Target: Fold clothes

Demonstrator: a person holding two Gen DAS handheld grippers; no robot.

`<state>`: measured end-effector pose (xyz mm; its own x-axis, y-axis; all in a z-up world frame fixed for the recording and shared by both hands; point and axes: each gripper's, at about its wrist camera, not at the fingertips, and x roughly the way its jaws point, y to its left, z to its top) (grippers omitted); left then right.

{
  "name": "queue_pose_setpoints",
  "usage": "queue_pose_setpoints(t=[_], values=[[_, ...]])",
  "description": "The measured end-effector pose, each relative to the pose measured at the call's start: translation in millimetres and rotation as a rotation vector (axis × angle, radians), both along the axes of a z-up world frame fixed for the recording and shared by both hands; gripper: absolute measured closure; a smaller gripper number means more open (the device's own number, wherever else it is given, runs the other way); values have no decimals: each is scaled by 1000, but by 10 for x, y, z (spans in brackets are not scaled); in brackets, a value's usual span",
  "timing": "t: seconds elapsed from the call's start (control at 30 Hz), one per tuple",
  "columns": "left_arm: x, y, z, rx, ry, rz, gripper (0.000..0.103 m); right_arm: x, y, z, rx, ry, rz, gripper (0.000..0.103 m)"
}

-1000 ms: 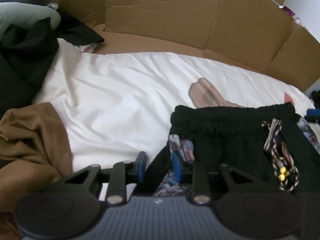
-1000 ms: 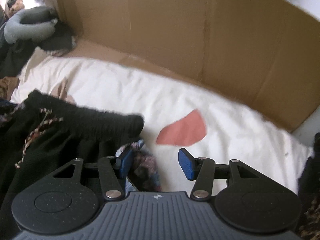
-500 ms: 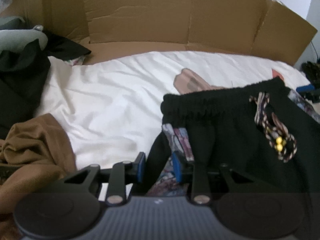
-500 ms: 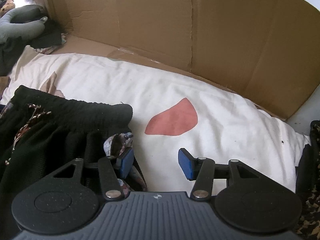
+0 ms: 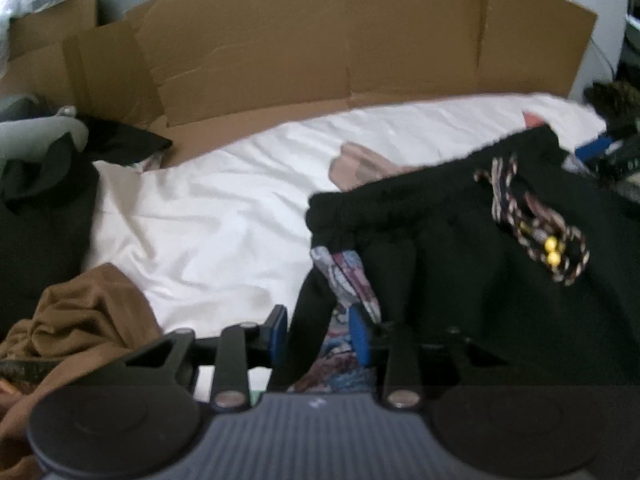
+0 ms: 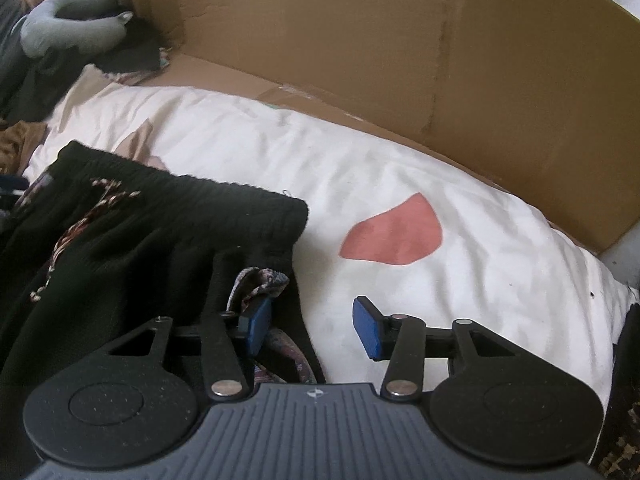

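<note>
Here we count one pair of black shorts (image 5: 460, 248), lying on the white sheet (image 5: 208, 216) with the elastic waistband toward 12 o'clock. One braided drawstring (image 5: 536, 224) with two yellow beads lies across the front of the shorts. We count two patterned pocket linings: one at the left side seam (image 5: 348, 276) and one at the right side seam (image 6: 260, 284). The sheet carries two coloured patches, one coral (image 6: 394, 236) and one tan (image 5: 360, 162). One cardboard wall (image 6: 400, 60) stands along the 12 o'clock edge of the sheet. At 9 o'clock we see one brown garment (image 5: 80, 316), one dark garment pile (image 5: 36, 216) and one grey neck pillow (image 6: 72, 32).

We hold the left gripper (image 5: 318, 334) pitched steeply downward at the 9 o'clock side seam of the shorts. Its jaws are opening; black fabric and patterned lining sit between the two blue pads, and we cannot tell whether the pads press on them.

We hold the right gripper (image 6: 312, 328) pitched steeply downward at the 3 o'clock side seam. Its jaws are closing; the left pad (image 6: 256, 322) sits at the lining, the right pad (image 6: 370, 334) stands clear above bare sheet, so nothing is clamped
</note>
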<state>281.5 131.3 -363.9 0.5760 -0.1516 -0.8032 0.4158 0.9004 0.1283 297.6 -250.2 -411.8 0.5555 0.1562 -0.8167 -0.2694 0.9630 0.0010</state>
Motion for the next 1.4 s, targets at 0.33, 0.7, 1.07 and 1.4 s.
queue_pose_setpoints(t=[0.33, 0.7, 1.07, 1.4], values=[[4, -84, -105, 65, -33, -34, 96, -28, 123, -51, -25, -17, 38, 63], [180, 183, -23, -36, -15, 134, 98, -28, 145, 57, -113, -67, 72, 103], [207, 225, -81, -69, 3, 165, 97, -16, -92, 221, 2, -54, 11, 93], [191, 213, -95, -68, 5, 159, 96, -19, 129, 91, -9, -34, 49, 86]])
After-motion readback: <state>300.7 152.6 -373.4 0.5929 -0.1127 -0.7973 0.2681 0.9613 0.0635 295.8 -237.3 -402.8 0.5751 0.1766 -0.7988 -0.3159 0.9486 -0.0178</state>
